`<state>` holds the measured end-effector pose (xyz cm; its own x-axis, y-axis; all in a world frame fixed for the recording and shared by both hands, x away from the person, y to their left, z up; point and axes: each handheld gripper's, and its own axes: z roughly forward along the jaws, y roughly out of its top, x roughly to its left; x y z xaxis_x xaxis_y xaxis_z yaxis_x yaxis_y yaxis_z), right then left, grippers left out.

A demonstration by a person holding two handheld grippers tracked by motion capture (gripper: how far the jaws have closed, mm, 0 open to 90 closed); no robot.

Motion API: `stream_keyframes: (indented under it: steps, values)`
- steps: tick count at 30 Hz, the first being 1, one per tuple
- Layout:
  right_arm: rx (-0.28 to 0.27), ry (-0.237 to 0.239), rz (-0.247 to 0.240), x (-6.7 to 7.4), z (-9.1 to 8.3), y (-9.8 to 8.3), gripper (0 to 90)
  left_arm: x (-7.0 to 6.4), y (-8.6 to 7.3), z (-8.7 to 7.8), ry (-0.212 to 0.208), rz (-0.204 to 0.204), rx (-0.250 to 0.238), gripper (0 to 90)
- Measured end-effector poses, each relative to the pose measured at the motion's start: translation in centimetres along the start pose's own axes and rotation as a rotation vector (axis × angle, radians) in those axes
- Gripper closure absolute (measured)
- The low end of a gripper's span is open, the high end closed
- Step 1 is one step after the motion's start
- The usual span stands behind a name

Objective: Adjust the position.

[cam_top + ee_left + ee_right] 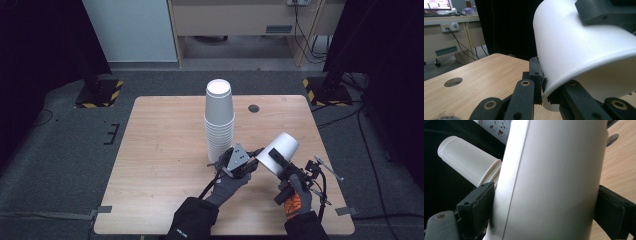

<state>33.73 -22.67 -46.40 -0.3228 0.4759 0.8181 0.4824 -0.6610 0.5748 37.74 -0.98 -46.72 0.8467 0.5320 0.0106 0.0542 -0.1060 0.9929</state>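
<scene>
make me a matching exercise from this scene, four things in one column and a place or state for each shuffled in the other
Things:
1. stack of white paper cups
2. single white paper cup
3. left gripper
4. round hole in the tabletop

Places or states:
A. pinching the rim of the tilted cup
B. near the table's far edge, right of the stack
C. standing upside down on the middle of the wooden table
D. held tilted above the table, its side clamped by the right gripper

Pairs: 1-C, 2-D, 3-A, 4-B
</scene>
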Motion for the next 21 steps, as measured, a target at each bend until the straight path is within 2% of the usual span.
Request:
stream_keyframes:
  steps: [5,20,21]
  values:
    - [0.001,0.005,-0.005,0.0,0.0,0.1,10.8,0.0,0.1,-0.4,-0.009,-0.002,0.006,84.5]
    - [0.002,0.015,-0.059,0.2,0.1,0.8,9.4,0.1,0.5,-2.3,-0.041,0.005,0.034,85.0]
    - [-0.018,0.003,-0.074,0.1,0.0,1.0,9.9,0.1,0.5,-2.4,-0.042,0.006,0.036,85.2]
